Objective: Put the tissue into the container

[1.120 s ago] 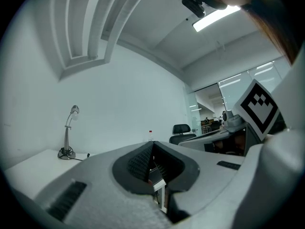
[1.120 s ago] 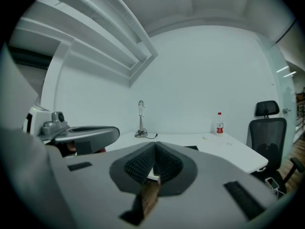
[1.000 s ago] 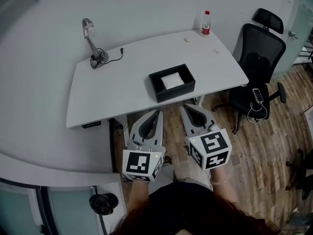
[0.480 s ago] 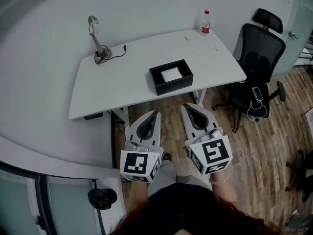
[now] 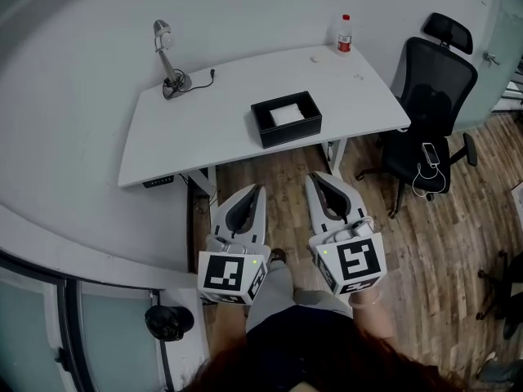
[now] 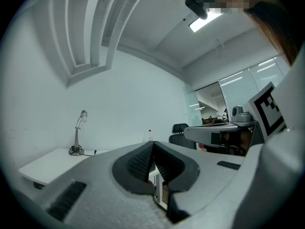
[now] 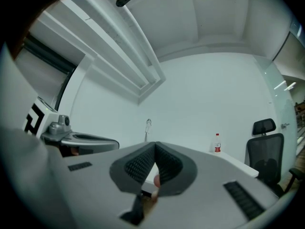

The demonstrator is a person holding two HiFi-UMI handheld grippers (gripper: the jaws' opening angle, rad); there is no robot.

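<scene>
A black rectangular container (image 5: 285, 118) stands on the white table (image 5: 204, 129) near its front edge. A white tissue (image 5: 286, 114) lies inside it. Both grippers are held over the wooden floor, short of the table and well apart from the container. My left gripper (image 5: 261, 189) is shut with nothing in it; its ribbed pads (image 6: 141, 161) meet at the tip. My right gripper (image 5: 314, 176) is also shut and empty, and its pads (image 7: 138, 163) meet too. Both point up towards the table and the wall behind it.
A desk lamp (image 5: 167, 55) with a cable stands at the table's back left, a red-capped bottle (image 5: 344, 34) at its back right corner. A black office chair (image 5: 429, 96) with a phone on its seat is right of the table. A curved white ledge (image 5: 98, 251) runs on the left.
The table and container have shifted up and away in the head view. Both grippers sit a little lower in the frame, still shut and side by side.
</scene>
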